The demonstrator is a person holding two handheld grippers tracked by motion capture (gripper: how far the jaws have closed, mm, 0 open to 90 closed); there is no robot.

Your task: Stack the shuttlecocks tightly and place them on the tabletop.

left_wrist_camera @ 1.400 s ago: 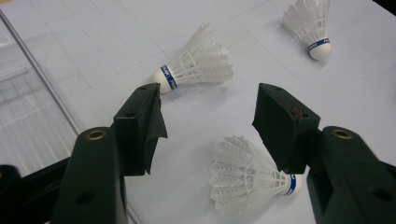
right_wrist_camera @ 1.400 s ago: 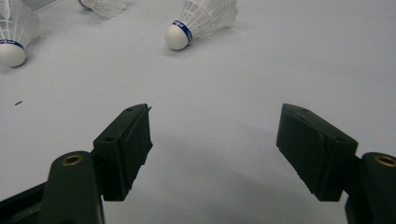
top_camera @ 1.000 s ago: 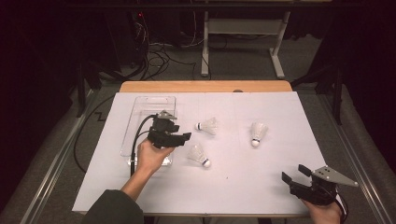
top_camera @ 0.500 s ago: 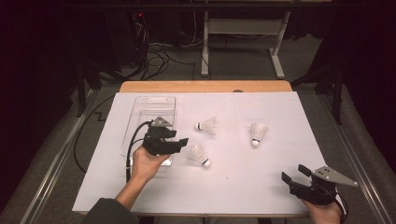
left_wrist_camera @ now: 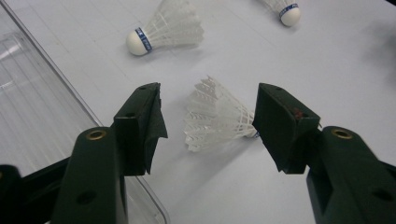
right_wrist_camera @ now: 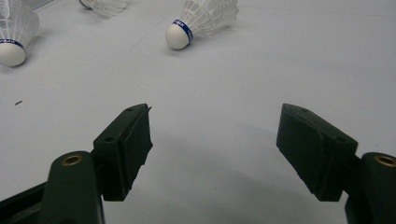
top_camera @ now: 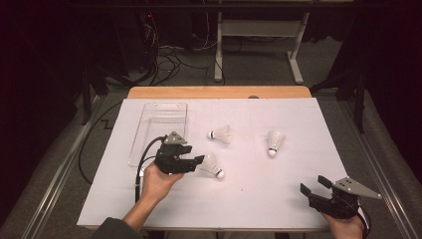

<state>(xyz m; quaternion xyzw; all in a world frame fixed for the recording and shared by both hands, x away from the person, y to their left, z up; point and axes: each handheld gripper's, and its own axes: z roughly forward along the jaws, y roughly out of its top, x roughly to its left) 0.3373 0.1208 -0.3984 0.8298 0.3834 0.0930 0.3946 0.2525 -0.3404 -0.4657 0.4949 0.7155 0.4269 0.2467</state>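
My left tool [top_camera: 199, 160] sits left of centre on the white tabletop [top_camera: 259, 199], its jaws wide and holding nothing. In the left gripper view the nearest shuttlecock [left_wrist_camera: 217, 116] lies on its side just beyond the two jaw tips, framed by the gap between them; its feather skirt points toward the left jaw and its cork end is hidden behind the right jaw. I cannot tell whether the right jaw touches it — the left jaw stands clear of the feathers. From the high view this shuttlecock [top_camera: 213, 167] lies at 3 o'clock from my left tool, just beside the jaw tips, cork toward the near edge.

A second shuttlecock [top_camera: 222, 134] lies on its side at 1 o'clock from my left tool, near it, with its blue-banded cork pointing left. A third shuttlecock [top_camera: 274, 141] rests farther right, at roughly 2 o'clock and well apart, cork toward the near edge.

A clear plastic tray [top_camera: 149, 110] lies at 11 o'clock from my left tool, its near rim just beside the tool body.

My right tool [top_camera: 312, 185] rests at the near right corner of the tabletop — jaws wide, nothing between them, bare white surface under the gap in the right gripper view.
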